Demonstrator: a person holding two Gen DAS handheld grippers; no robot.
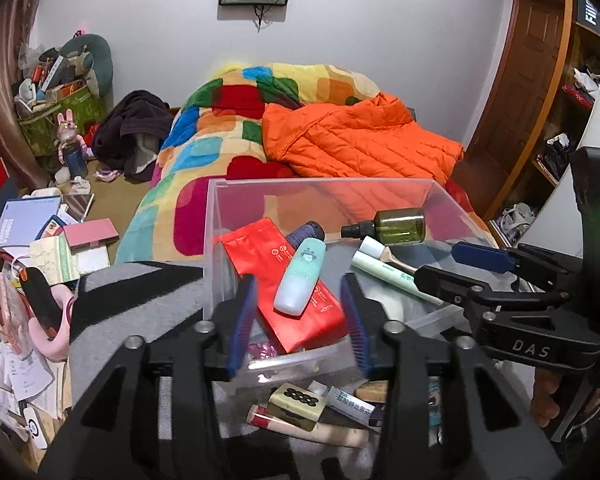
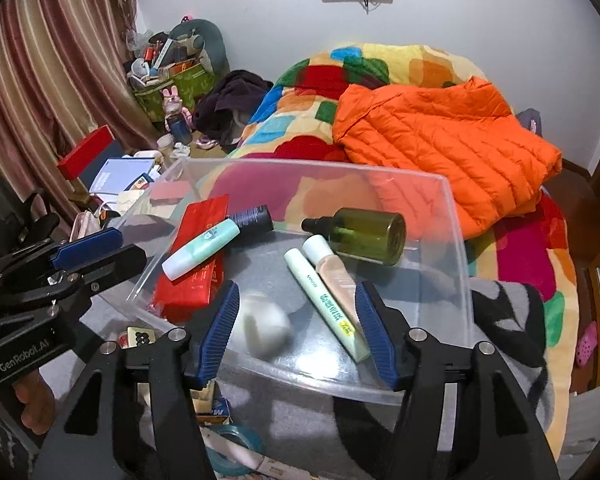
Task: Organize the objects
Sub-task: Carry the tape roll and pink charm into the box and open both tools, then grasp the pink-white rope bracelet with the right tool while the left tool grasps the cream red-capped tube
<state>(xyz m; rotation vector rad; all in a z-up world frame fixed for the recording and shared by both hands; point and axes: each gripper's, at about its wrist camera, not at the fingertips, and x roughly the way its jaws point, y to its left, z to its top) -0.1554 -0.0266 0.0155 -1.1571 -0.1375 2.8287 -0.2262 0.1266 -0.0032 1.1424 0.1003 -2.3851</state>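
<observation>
Blue ribbed pads on both grippers, nothing pinched in either. Left gripper (image 1: pixel 300 320): jaws part-way apart over the near wall of the clear plastic bin (image 1: pixel 220 240), pads standing either side of the red pouch (image 1: pixel 284 300) and the mint tube (image 1: pixel 300 276) lying on it, touching neither. Right gripper (image 2: pixel 296 332): jaws apart over the bin's other near edge. Between them sits a white rounded object (image 2: pixel 266 330), blurred, so I cannot tell whether it is falling or at rest; no pad presses on it.

Bin contents, working outward: pale green tube (image 2: pixel 324 304) beside a beige tube (image 2: pixel 332 272), the green tube's end close to the right-hand pad; olive spray bottle (image 2: pixel 360 236) on its side further back; dark navy tube (image 2: pixel 252 220) next to the pouch. The bin rests on a grey and black patterned cloth (image 1: pixel 140 300) at the foot of a bed with an orange jacket (image 2: pixel 440 140).

Unsorted items remain outside the bin's near wall, below the left gripper: a cream tile-like block with dark dots (image 1: pixel 298 404), a small white box (image 1: pixel 348 400) and a long pale tube (image 1: pixel 312 428).

Judgement: step in hand is a release into the bin, then fetching the next loose piece. To do it well, lift both grippers clear of the rim before swinging, keep the two grippers apart, and take the block across its flat faces rather than its corners.
</observation>
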